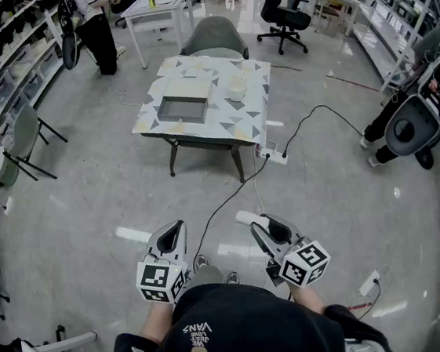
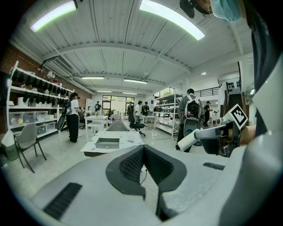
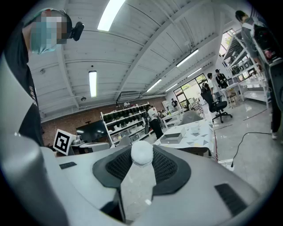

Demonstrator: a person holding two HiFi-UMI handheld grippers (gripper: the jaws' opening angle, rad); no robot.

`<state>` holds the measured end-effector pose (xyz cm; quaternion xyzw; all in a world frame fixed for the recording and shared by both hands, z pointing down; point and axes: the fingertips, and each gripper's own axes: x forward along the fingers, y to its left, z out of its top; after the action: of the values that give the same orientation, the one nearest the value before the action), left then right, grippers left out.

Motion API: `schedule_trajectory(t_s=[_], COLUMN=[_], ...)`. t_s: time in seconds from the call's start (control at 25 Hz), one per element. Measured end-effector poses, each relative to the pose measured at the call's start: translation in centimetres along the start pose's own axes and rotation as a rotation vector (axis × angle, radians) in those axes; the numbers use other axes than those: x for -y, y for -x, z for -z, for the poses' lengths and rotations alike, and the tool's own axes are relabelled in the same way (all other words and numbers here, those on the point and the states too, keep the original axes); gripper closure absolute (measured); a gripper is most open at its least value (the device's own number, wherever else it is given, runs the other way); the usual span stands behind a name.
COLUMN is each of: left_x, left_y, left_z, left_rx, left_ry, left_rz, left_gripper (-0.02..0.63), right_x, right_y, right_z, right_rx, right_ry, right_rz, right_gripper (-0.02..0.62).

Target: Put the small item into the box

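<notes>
While the right gripper (image 1: 264, 229) is clamping a small white tube (image 1: 244, 218), the left gripper (image 1: 172, 237) is sitting closed and empty, both hanging well away from the box (image 1: 183, 109) on the tabletop (image 1: 239, 123).

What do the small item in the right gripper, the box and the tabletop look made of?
Small item: matte white, faintly speckled stick with a rounded end, perhaps foam or rolled paper; unclear.
Box: pale rigid walls, grey inside, likely cardboard or wood.
Tabletop: smooth surface printed with grey and yellow triangles, possibly laminate or a cloth.
</notes>
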<state>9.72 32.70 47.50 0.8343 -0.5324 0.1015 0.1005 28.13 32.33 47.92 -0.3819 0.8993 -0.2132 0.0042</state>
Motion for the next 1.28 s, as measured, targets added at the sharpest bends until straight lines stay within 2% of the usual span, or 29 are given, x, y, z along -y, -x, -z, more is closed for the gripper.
schedule_trajectory(t_s=[0.8,1.0,1.28], left_x=[-0.7,-2.8,-8.8], left_y=[-0.2,-1.2,-3.4], left_z=[-0.4,-0.3,-1.8], left_rx=[-0.012,-0.012,-0.003], left_ry=[-0.017,-0.016,-0.023], left_rz=[-0.008,0.011,0.070], left_gripper=[0.600,0.600,0.600], right_x=[-0.5,-0.2,-1.1], right_y=[-1.4,-3.4,-8.9], right_z=[-0.7,-0.6,-2.0], right_rx=[0.015,0.013,0.037], right_ry=[-0.042,-0.045,-0.047], right_rz=[-0.051,-0.026,0.039], right_gripper=[0.462,0.462,0.462])
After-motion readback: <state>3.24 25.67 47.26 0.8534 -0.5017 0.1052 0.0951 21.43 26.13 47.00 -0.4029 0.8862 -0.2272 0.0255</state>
